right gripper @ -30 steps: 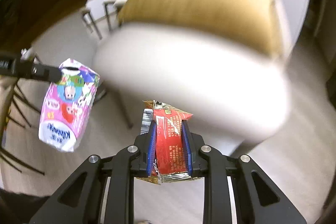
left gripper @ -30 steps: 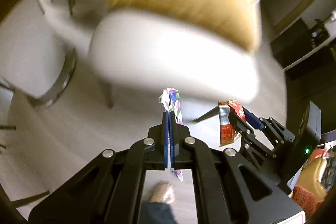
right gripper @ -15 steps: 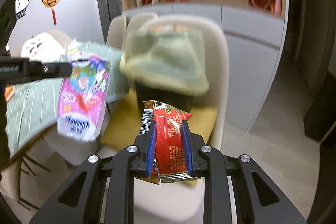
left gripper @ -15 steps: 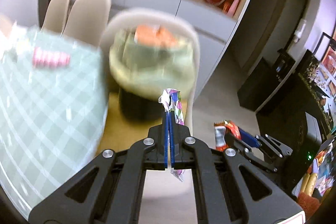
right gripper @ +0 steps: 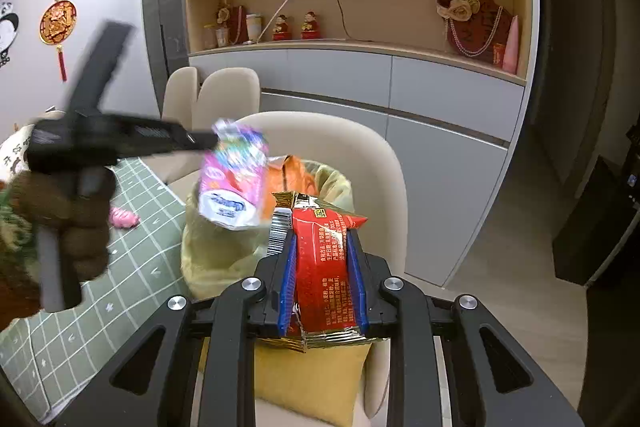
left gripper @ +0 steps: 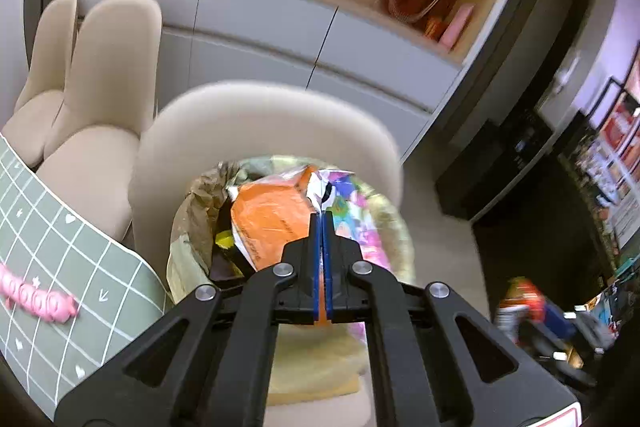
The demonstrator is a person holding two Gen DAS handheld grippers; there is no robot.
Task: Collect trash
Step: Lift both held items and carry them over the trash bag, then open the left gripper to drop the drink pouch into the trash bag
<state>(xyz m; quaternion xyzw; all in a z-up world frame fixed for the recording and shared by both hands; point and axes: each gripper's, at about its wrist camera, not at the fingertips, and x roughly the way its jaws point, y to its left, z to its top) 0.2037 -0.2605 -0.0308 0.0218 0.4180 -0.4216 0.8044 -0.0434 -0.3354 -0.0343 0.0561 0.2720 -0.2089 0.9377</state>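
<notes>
My left gripper (left gripper: 322, 217) is shut on a thin edge of a pink, colourful tissue pack (left gripper: 354, 215), which hangs over the mouth of a trash bin lined with a yellowish bag (left gripper: 188, 223). In the right wrist view the same left gripper (right gripper: 208, 143) comes in from the left, with the tissue pack (right gripper: 234, 183) dangling above the bin's bag (right gripper: 336, 183). An orange package (left gripper: 272, 215) lies inside the bin. My right gripper (right gripper: 322, 239) is shut on a red snack wrapper (right gripper: 322, 267), just short of the bin. It shows blurred at the lower right of the left wrist view as the right gripper (left gripper: 528, 311).
The bin stands on a beige chair (right gripper: 360, 139) with a yellow cushion (right gripper: 312, 379). A table with a green checked cloth (left gripper: 60, 247) lies to the left, with a pink object (left gripper: 36, 299) on it. Two more chairs (left gripper: 108, 67) and grey cabinets (right gripper: 448, 107) stand behind. A gloved hand (right gripper: 76, 227) holds the left gripper.
Both grippers rose from below the chair seat to above it, still holding their items. The bin has come into view, and the tissue pack now hangs over its mouth.
</notes>
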